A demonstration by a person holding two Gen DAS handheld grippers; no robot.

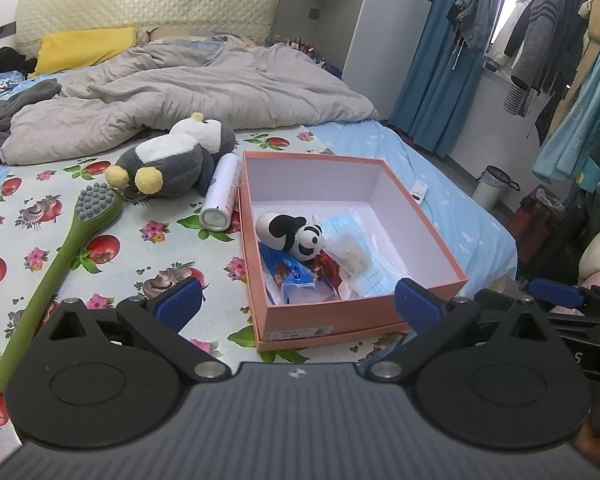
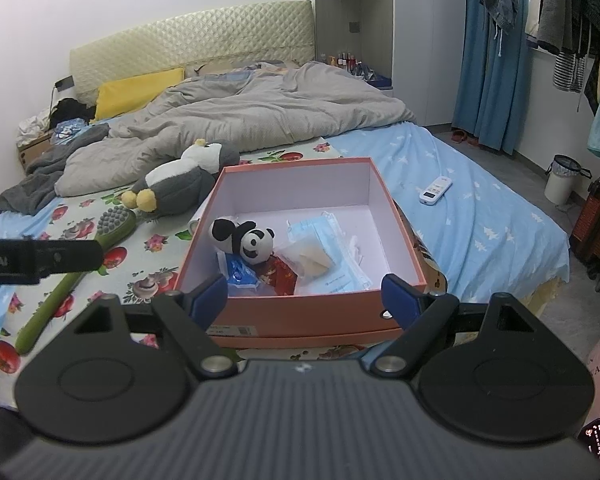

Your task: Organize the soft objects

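Observation:
A pink box (image 1: pixel 320 317) (image 2: pixel 300 312) stands on the bed with its top off. Inside lie a small panda plush (image 1: pixel 296 236) (image 2: pixel 244 240), blue face masks (image 1: pixel 356 240) (image 2: pixel 332 248) and plastic packets. A grey and white penguin plush (image 1: pixel 172 160) (image 2: pixel 180 180) lies on the flowered sheet left of the box. My left gripper (image 1: pixel 298 304) is open in front of the box's near wall, nothing between its pads. My right gripper (image 2: pixel 304 292) is open too, its blue pads on either side of the near wall without touching it.
A green massage brush (image 1: pixel 60 252) (image 2: pixel 72 276) and a white spray can (image 1: pixel 220 196) lie left of the box. A remote control (image 2: pixel 435 190) rests on the blue sheet at right. A rumpled grey duvet (image 1: pixel 196 84) covers the far bed. Hanging clothes and a bin (image 2: pixel 560 180) stand at right.

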